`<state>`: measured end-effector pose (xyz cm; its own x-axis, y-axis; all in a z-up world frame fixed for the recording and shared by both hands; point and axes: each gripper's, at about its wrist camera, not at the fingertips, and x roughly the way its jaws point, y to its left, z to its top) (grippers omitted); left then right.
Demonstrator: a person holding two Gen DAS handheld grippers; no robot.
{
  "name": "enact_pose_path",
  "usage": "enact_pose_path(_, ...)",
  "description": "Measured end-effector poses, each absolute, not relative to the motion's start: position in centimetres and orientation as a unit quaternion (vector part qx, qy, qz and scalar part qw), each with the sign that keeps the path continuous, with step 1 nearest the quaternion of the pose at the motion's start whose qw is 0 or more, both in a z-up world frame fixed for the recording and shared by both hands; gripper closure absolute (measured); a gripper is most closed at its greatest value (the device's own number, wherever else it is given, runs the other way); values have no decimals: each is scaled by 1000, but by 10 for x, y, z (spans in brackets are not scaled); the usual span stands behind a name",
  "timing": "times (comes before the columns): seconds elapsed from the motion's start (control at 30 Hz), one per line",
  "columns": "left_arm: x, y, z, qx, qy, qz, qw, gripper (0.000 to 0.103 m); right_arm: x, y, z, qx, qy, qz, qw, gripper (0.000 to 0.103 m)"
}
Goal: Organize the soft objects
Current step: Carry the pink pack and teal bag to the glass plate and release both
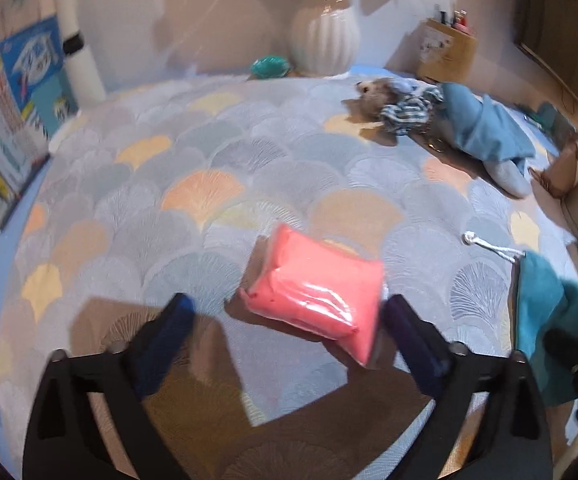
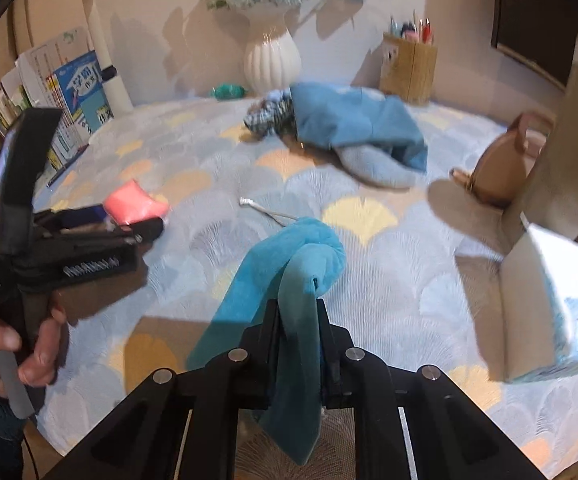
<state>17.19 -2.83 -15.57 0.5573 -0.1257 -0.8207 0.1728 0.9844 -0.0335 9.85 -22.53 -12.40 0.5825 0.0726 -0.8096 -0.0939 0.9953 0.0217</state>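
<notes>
hidden: plush toy body under blue cloth | blurred: pen holder contents, possibly pens

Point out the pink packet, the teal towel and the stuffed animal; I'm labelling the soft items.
pink packet [image 1: 313, 300], left wrist view, middle of its glossy face.
teal towel [image 2: 289, 256], right wrist view, the fold above the claw.
stuffed animal [image 1: 373, 94], left wrist view, its head.
</notes>
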Motion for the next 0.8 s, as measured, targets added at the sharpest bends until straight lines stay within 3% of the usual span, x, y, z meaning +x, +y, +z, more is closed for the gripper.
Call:
enact_pose_path(0.17, 168, -31, -157, 38, 460, -81, 884, 2, 100, -232, -131, 3, 458, 57, 887, 89)
enact_pose_path(0.2, 167, -31, -156, 37, 459, -81, 884, 6, 99, -231, -131, 2, 457, 57, 887, 89)
enact_pose_path(0.23, 167, -30, -155, 33, 454, -80, 887, 13, 99, -231, -132, -1, 456, 57, 888, 89)
enact_pose_path(0.27, 166, -30, -152, 32, 444, -82, 892, 34, 99, -230, -132, -2, 455, 57, 889, 89)
enact_pose_path(0.3, 164, -31, -149, 34, 436, -87, 895, 48, 98, -229, -132, -4, 453, 56, 889, 89)
enact_pose_path(0.53, 158, -36, -127, 23, 415, -115, 902, 50, 97, -236, -121, 25, 444, 65, 893, 89)
enact_pose_path(0.8, 136, -95, -55, 31, 353, -201, 913, 50, 75, -272, -55, 66, 383, 57, 920, 89)
